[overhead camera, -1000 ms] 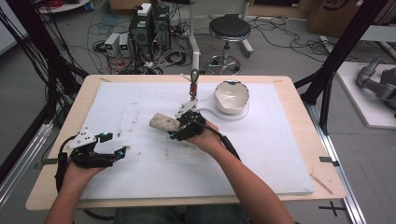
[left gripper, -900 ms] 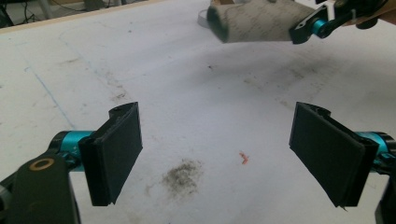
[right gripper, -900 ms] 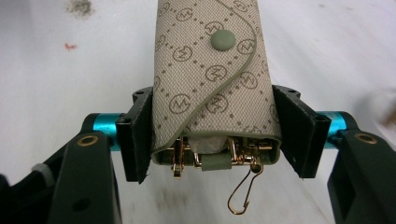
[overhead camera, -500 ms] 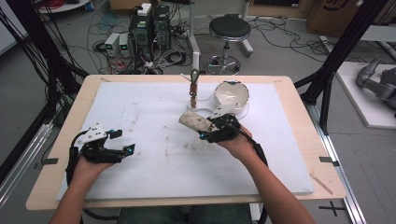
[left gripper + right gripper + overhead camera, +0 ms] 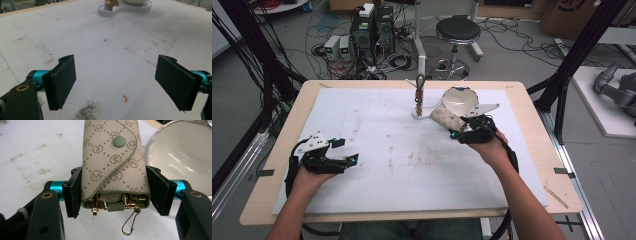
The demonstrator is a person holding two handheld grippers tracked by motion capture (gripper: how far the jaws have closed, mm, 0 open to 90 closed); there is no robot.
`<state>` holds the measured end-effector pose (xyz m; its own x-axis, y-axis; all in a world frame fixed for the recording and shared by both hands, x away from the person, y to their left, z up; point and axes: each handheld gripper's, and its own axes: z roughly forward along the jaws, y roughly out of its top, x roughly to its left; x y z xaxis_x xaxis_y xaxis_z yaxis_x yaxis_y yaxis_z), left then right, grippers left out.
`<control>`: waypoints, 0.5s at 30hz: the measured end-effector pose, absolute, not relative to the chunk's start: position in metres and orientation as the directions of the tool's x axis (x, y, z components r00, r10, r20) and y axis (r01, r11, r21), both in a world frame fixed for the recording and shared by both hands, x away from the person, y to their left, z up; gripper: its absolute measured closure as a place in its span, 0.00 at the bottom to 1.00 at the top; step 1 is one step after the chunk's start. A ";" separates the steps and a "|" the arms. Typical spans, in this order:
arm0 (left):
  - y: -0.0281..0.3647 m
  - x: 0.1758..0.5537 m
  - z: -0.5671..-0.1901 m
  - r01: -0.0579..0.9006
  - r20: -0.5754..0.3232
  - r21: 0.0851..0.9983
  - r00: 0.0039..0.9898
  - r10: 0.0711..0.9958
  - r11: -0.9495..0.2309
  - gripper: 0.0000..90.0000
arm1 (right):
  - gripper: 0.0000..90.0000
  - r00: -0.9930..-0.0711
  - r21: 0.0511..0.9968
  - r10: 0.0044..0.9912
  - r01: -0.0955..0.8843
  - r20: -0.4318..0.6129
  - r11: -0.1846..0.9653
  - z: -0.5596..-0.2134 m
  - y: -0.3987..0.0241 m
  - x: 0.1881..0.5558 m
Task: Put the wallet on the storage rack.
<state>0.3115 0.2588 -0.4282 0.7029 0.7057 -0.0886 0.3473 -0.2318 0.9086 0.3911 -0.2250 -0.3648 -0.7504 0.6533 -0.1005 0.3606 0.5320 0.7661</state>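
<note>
My right gripper (image 5: 458, 131) (image 5: 113, 192) is shut on a beige patterned key pouch (image 5: 443, 118) (image 5: 113, 162) with a green snap button and gold hooks hanging from its open end. It holds the pouch in the air just left of a white bowl (image 5: 460, 102) (image 5: 180, 155) at the back of the table. My left gripper (image 5: 346, 159) (image 5: 116, 82) rests at the front left over the bare white mat (image 5: 402, 150), jaws wide apart with nothing between them.
The bowl sits on a white tray (image 5: 125, 10) beside a small upright stand with a brown piece (image 5: 418, 95) (image 5: 111, 3). The mat is stained in the middle. A tiny orange scrap (image 5: 125, 99) lies on it near my left gripper. Wooden table edges (image 5: 277, 150) frame the mat.
My right gripper has carried the pouch from the middle of the mat to the right and back, up beside the bowl. The left hand stayed at the front left.
</note>
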 end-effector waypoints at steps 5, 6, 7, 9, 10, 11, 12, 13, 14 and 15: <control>0.259 0.312 -0.429 0.349 -0.089 0.907 0.705 0.704 -0.235 0.19 | 0.40 -0.703 0.775 0.703 0.383 -0.108 0.503 -0.355 -0.242 0.402; 0.260 0.312 -0.429 0.351 -0.090 0.907 0.702 0.707 -0.233 0.19 | 0.40 -0.697 0.773 0.708 0.388 -0.110 0.502 -0.354 -0.244 0.404; 0.260 0.312 -0.429 0.352 -0.090 0.906 0.701 0.707 -0.234 0.19 | 0.40 -0.688 0.770 0.717 0.396 -0.112 0.500 -0.352 -0.247 0.406; 0.260 0.312 -0.430 0.355 -0.090 0.905 0.699 0.709 -0.235 0.19 | 0.40 -0.675 0.765 0.728 0.403 -0.122 0.502 -0.349 -0.250 0.411; 0.260 0.312 -0.430 0.356 -0.091 0.905 0.699 0.709 -0.234 0.19 | 0.40 -0.671 0.761 0.730 0.405 -0.128 0.506 -0.348 -0.252 0.414; 0.261 0.312 -0.430 0.355 -0.090 0.905 0.698 0.710 -0.234 0.19 | 0.40 -0.666 0.757 0.732 0.405 -0.140 0.513 -0.347 -0.253 0.416; 0.261 0.312 -0.430 0.354 -0.089 0.905 0.698 0.710 -0.234 0.19 | 0.40 -0.661 0.752 0.737 0.412 -0.143 0.515 -0.346 -0.253 0.418; 0.261 0.312 -0.430 0.355 -0.090 0.905 0.699 0.709 -0.235 0.19 | 0.40 -0.659 0.748 0.737 0.412 -0.150 0.521 -0.346 -0.254 0.420; 0.261 0.312 -0.430 0.354 -0.090 0.905 0.700 0.709 -0.235 0.19 | 0.40 -0.655 0.743 0.740 0.416 -0.156 0.525 -0.345 -0.254 0.423; 0.261 0.312 -0.430 0.354 -0.089 0.906 0.699 0.710 -0.234 0.19 | 0.40 -0.651 0.740 0.742 0.419 -0.160 0.527 -0.345 -0.254 0.425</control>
